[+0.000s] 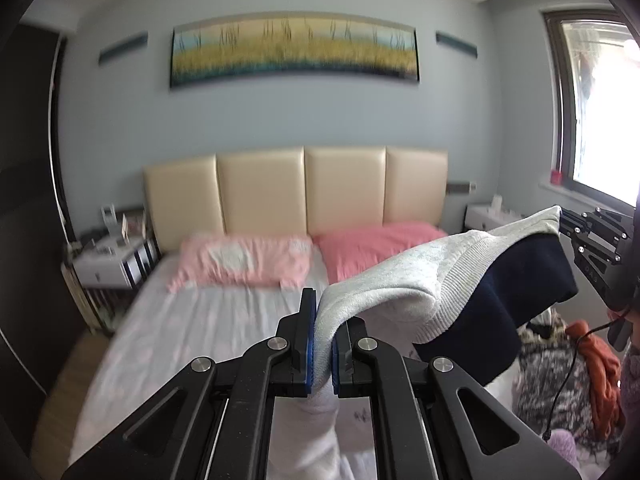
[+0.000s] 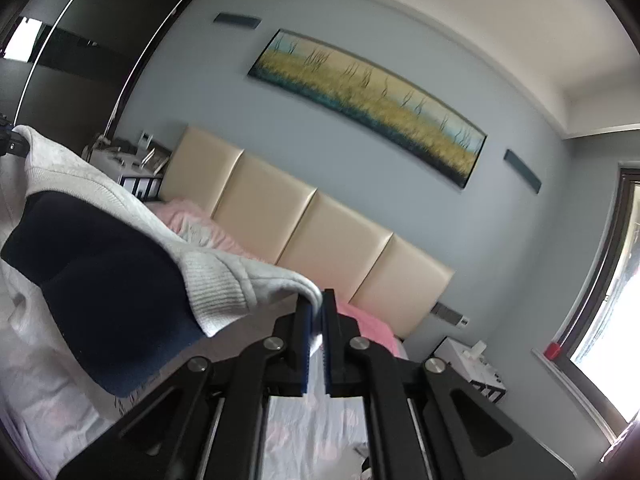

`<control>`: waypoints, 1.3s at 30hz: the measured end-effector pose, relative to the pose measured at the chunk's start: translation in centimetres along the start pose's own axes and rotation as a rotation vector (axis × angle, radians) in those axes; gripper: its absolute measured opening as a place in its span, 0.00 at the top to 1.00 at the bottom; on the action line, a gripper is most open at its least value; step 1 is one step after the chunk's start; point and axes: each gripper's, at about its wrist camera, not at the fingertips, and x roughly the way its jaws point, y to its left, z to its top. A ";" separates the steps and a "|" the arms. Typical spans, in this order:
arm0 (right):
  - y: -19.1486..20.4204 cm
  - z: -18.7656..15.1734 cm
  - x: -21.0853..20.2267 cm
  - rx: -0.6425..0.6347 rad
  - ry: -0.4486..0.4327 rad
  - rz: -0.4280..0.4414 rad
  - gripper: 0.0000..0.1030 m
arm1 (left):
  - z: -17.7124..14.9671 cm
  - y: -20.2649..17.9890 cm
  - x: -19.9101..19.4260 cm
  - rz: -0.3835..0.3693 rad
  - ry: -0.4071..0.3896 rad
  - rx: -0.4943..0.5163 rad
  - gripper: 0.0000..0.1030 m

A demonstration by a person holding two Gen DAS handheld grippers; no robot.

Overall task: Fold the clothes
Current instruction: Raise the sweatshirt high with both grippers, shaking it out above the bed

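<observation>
Sweater [image 1: 400, 276], grey-white with a navy panel, hangs stretched between both grippers above the bed [image 1: 192, 320].
Left gripper [image 1: 323, 344] and right gripper [image 2: 316, 340] each pinch a grey edge; its lower part drops out of frame, and motion blur softens the bedding.

Both wrist views raised above the bed [image 1: 180, 320], facing the headboard [image 1: 296, 188], right view rolled, sharing wall painting [image 2: 368, 108]
</observation>
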 end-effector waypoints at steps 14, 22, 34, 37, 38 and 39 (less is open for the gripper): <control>-2.7 2.4 -5.5 0.088 -0.080 -0.053 0.96 | 4.3 -1.5 -8.0 -0.082 -0.137 0.010 0.94; -3.9 4.1 -14.0 0.057 -0.257 -0.109 0.96 | 1.4 -1.6 -13.2 -0.168 -0.217 -0.026 0.94; -4.4 4.1 -17.9 0.067 -0.332 -0.146 0.96 | 1.0 -3.3 -18.3 -0.274 -0.344 0.031 0.94; -4.0 4.0 -16.3 0.070 -0.317 -0.139 0.96 | 1.6 -2.8 -15.5 -0.262 -0.305 0.026 0.94; -3.9 3.9 -15.5 0.068 -0.305 -0.137 0.96 | 1.7 -2.5 -13.7 -0.251 -0.274 0.021 0.94; -3.6 3.7 -14.3 0.065 -0.285 -0.130 0.96 | 1.7 -2.1 -11.8 -0.239 -0.242 0.015 0.94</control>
